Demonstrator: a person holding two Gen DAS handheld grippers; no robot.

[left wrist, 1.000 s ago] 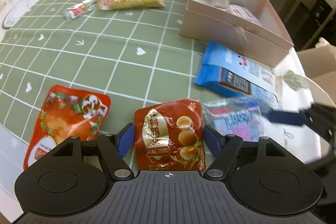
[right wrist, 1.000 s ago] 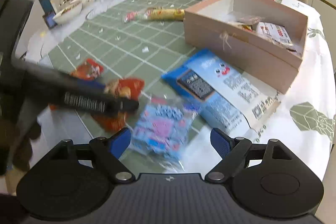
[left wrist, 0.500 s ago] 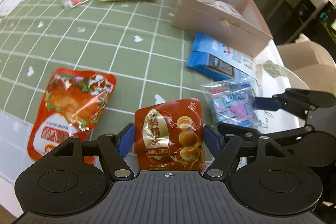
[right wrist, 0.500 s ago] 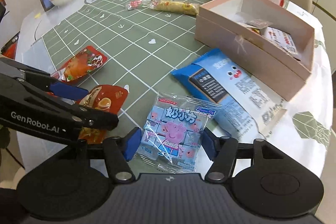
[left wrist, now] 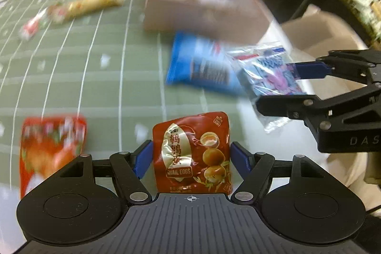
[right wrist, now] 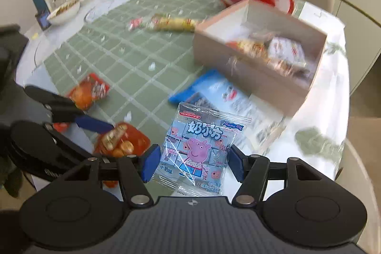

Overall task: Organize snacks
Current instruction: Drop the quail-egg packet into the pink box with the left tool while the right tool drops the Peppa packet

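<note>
Now the left gripper [left wrist: 190, 156] has its blue-padded jaws pinching a red foil quail-egg packet [left wrist: 193, 154], held upright above the green grid-patterned table [left wrist: 95, 68]. Further right, a blue flat snack bag [left wrist: 202, 66] lies just in front of the open pink cardboard box [right wrist: 259, 63]. Rightmost, the right gripper [right wrist: 190, 161] has its jaws clamped on a clear Peppa Pig milk-cube packet [right wrist: 197, 149], lifted off the table.
</note>
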